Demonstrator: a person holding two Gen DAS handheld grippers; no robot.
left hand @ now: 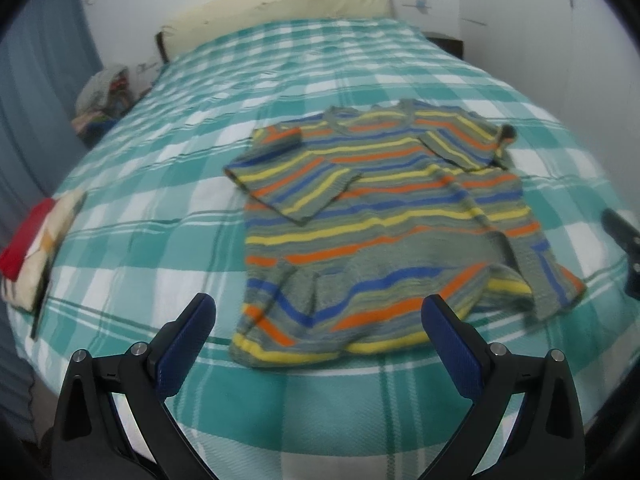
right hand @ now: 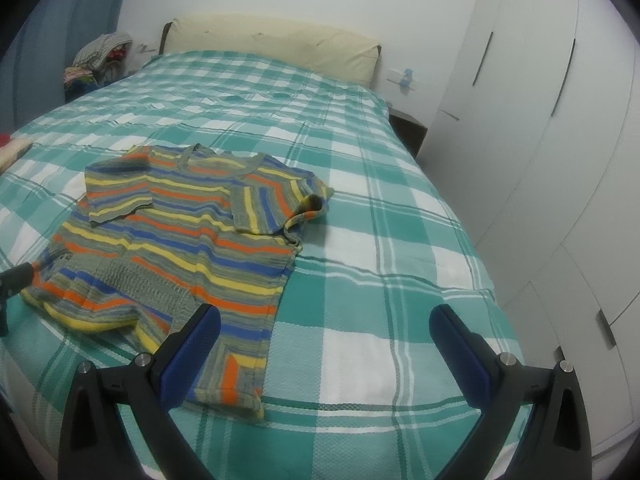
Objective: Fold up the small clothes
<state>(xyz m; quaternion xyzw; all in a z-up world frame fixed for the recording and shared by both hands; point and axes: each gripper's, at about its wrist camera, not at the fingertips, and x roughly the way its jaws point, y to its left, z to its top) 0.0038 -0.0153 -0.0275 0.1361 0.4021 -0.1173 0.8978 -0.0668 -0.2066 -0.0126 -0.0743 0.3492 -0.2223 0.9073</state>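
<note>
Striped knit in grey, orange, yellow and blue: a small sweater lies flat on a bed covered in teal and white check. Both sleeves are already folded across the chest. Its neck points toward the cream headboard, its hem toward the viewer, so the long axis runs along the bed. The left hand-held gripper hovers released, jaws wide apart, above the hem; the right hand-held gripper is likewise released, near the hem's right corner. A good next fold likely means pinching both hem corners evenly, then carrying them together up to the neckline, keeping the sleeves tucked and the edges square
</note>
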